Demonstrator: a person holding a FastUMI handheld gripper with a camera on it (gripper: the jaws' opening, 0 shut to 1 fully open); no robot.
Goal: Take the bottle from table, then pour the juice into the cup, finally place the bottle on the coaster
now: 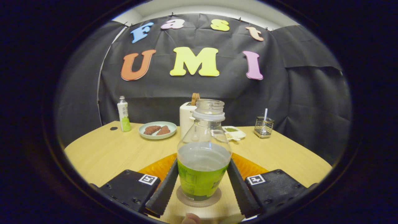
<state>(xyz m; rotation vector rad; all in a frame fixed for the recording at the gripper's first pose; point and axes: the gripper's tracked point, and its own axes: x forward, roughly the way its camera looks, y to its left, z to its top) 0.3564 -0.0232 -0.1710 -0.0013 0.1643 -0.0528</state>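
Observation:
An uncapped clear bottle (pixel 203 155) with a green label stands upright on a round brown coaster (pixel 214 197) on the wooden table (pixel 102 155). It is partly filled with a pale liquid, level just above the label. My gripper (pixel 202 164) has one finger against each side of the bottle at label height, shut on it. An orange flat surface (pixel 160 166) shows behind the fingers on both sides of the bottle. A person's fingertip (pixel 190 218) peeks in below the coaster.
Along the back of the table stand a small bottle with a green label (pixel 123 113), a tiny dark cap (pixel 113 128), a pale plate with two brown pieces (pixel 157 130), a white toaster (pixel 186 119), a white tray with green powder (pixel 233 132) and a wire holder (pixel 263 127).

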